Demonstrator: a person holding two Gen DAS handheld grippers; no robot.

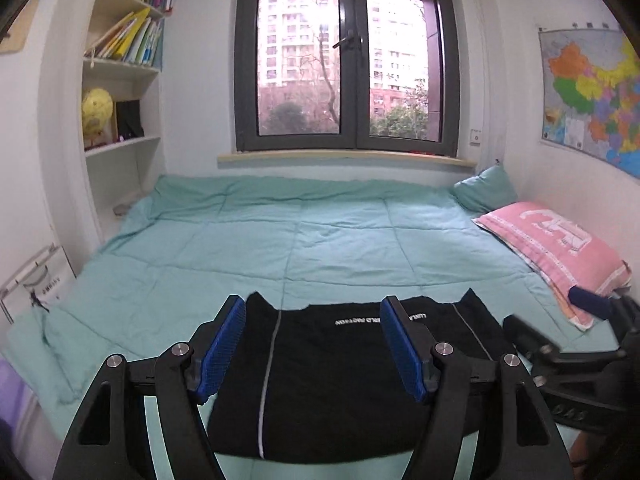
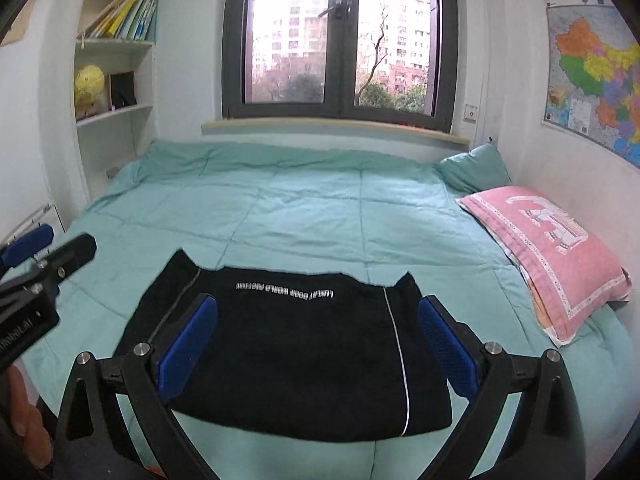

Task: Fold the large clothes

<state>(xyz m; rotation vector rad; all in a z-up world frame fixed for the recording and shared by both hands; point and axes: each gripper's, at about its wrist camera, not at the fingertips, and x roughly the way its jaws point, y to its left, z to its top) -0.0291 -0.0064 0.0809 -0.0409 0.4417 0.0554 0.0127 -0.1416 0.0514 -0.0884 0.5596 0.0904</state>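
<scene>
A black garment point(image 1: 332, 380) with thin white stripes and white lettering lies folded into a compact rectangle on the teal quilt point(image 1: 304, 236) near the bed's front edge; it also shows in the right wrist view point(image 2: 296, 352). My left gripper point(image 1: 314, 312) is open and empty, hovering above the garment. My right gripper point(image 2: 318, 316) is open and empty, also above the garment. Each gripper shows at the side of the other's view: the right one point(image 1: 560, 320), the left one point(image 2: 52, 244).
A pink pillow point(image 2: 548, 248) and a teal pillow point(image 2: 476, 166) lie at the right by the wall. A bookshelf point(image 1: 124, 92) stands at the left, a window behind the bed. The teal quilt point(image 2: 300, 208) stretches beyond the garment.
</scene>
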